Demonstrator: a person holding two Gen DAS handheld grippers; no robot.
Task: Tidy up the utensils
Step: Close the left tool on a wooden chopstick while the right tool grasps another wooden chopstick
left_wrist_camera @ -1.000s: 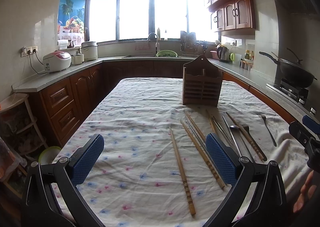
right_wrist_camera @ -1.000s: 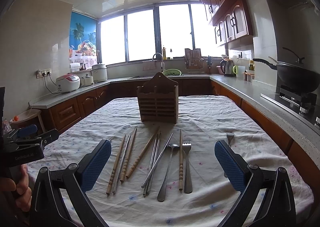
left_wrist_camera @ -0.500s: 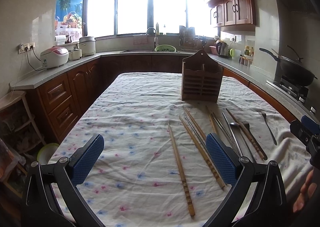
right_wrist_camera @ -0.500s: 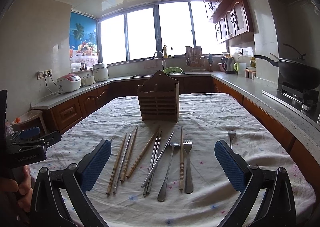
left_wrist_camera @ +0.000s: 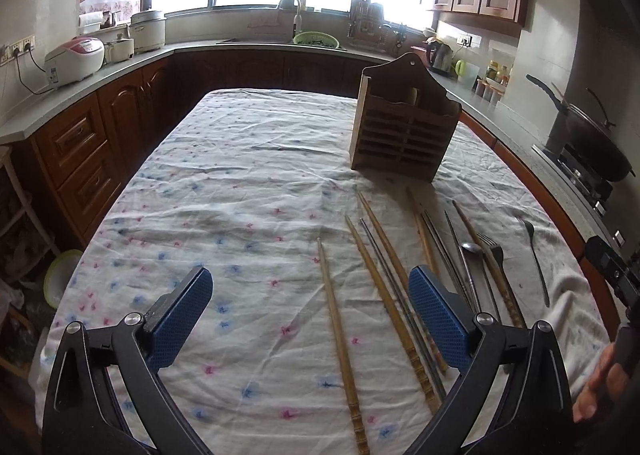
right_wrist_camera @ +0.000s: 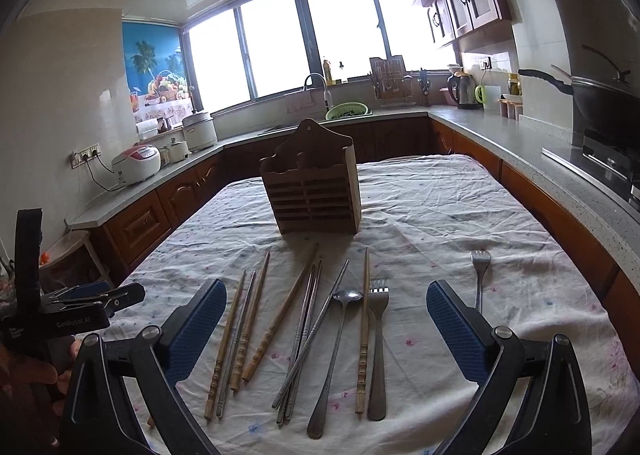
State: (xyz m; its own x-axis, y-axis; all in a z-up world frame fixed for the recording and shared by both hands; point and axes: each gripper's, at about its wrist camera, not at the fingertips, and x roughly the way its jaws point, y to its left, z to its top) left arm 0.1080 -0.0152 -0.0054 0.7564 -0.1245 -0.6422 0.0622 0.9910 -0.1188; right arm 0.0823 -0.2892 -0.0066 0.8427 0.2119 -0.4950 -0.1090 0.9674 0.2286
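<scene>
Kitchen, daylit, U-shaped counter run.
Overexposed windows [right_wrist_camera: 316, 39] at 12 o'clock above the sink [right_wrist_camera: 320, 123]. Grey countertop [right_wrist_camera: 500, 139] over dark wood cabinets [left_wrist_camera: 76, 151]. Wall cupboards [right_wrist_camera: 460, 3] at 1 o'clock. Wok [right_wrist_camera: 600, 95] on hob at 3 o'clock. Rice cooker [right_wrist_camera: 136, 163] at 10 o'clock. Floral tablecloth [left_wrist_camera: 240, 183] centre.

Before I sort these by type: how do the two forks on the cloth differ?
The larger fork lies in the row, close beside a wooden chopstick and near the spoon; the smaller fork lies alone, off to the right. The larger fork has a broad, flat handle; the smaller fork's is thin. Both are metal and lie flat with tines toward the wooden holder.
</scene>
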